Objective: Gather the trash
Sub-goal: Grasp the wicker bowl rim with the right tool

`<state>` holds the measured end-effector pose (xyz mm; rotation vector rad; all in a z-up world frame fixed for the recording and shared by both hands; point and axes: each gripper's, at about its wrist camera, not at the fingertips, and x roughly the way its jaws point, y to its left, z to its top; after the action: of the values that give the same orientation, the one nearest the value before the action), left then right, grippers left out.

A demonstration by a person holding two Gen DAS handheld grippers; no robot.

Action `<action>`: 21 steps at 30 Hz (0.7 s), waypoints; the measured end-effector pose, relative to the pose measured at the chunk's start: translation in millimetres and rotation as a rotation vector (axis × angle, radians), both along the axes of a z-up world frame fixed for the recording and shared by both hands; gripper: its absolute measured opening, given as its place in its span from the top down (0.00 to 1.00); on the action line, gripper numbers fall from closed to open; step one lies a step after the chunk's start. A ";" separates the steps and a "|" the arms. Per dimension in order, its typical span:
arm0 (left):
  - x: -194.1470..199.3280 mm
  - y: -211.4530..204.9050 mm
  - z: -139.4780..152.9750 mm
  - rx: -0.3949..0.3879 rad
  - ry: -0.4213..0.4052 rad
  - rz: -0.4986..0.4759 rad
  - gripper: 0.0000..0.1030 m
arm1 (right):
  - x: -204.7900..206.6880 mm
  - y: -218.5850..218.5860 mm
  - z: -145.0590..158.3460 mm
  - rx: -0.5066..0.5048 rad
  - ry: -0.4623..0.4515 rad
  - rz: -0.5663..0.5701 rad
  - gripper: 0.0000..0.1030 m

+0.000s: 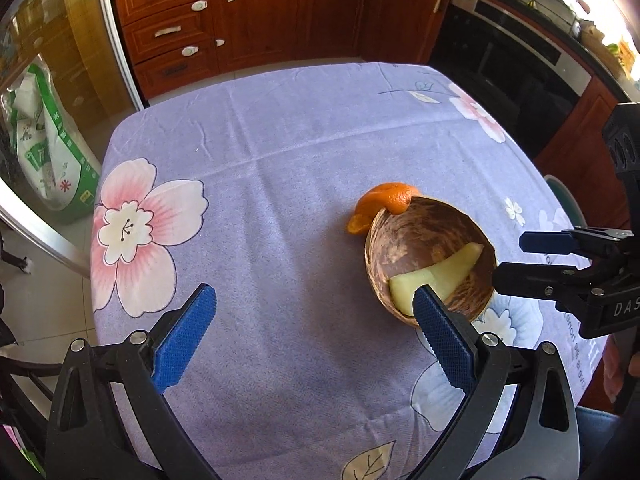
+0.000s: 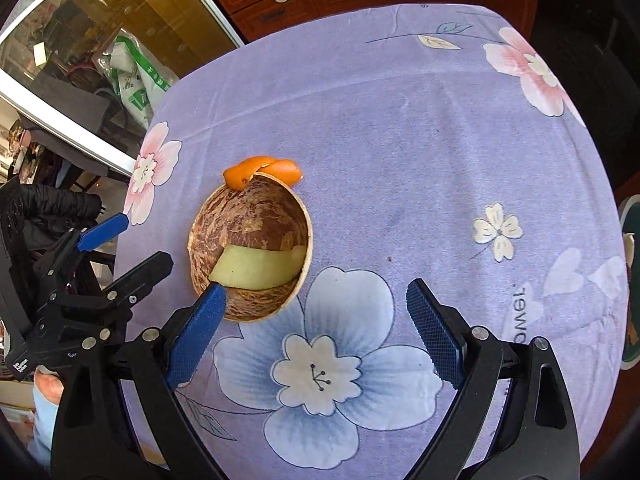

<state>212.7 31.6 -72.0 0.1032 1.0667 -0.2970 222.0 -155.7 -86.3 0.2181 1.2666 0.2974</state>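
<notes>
A brown coconut-shell bowl (image 1: 424,240) (image 2: 256,220) sits on the purple flowered tablecloth (image 1: 280,184) (image 2: 420,160). A pale yellow-green fruit peel (image 1: 436,276) (image 2: 260,266) lies inside it. An orange peel (image 1: 384,204) (image 2: 260,170) lies on the cloth against the bowl's far rim, one end draped over it. My left gripper (image 1: 316,330) is open and empty, above the cloth left of the bowl; it also shows in the right wrist view (image 2: 146,240). My right gripper (image 2: 320,316) is open and empty, near the bowl's right side; it also shows in the left wrist view (image 1: 510,258).
Wooden kitchen cabinets (image 1: 248,16) and an oven (image 1: 516,64) stand beyond the table's far edge. A glass door (image 1: 48,80) with a green-and-white bag (image 1: 48,148) behind it is at the left. A chair edge (image 2: 630,280) shows at the right.
</notes>
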 end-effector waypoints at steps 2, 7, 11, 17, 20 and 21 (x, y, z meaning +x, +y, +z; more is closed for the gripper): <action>1.0 0.7 -3.2 0.009 0.002 -0.001 0.04 | 2.7 7.2 -3.2 -0.016 -0.001 0.016 0.15; 6.6 6.3 -5.8 0.007 0.007 0.007 0.04 | 7.6 21.4 -10.6 -0.018 -0.006 0.040 0.37; 10.0 7.2 -4.6 -0.005 0.011 0.009 0.04 | 9.9 30.1 -22.1 -0.007 0.022 0.056 0.47; 9.0 -0.1 -6.7 0.002 0.017 -0.009 0.04 | 11.0 21.1 -19.8 0.024 0.013 0.042 0.81; 8.9 -5.8 -6.6 0.003 0.018 -0.019 0.04 | 10.2 12.7 -12.4 0.011 -0.006 0.036 0.86; 8.9 -7.5 -6.0 0.002 0.018 -0.022 0.04 | 9.5 10.2 -11.2 0.003 -0.010 0.035 0.86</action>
<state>221.6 24.0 -78.0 0.1140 1.0845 -0.3173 231.5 -145.5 -97.5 0.1974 1.2611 0.3299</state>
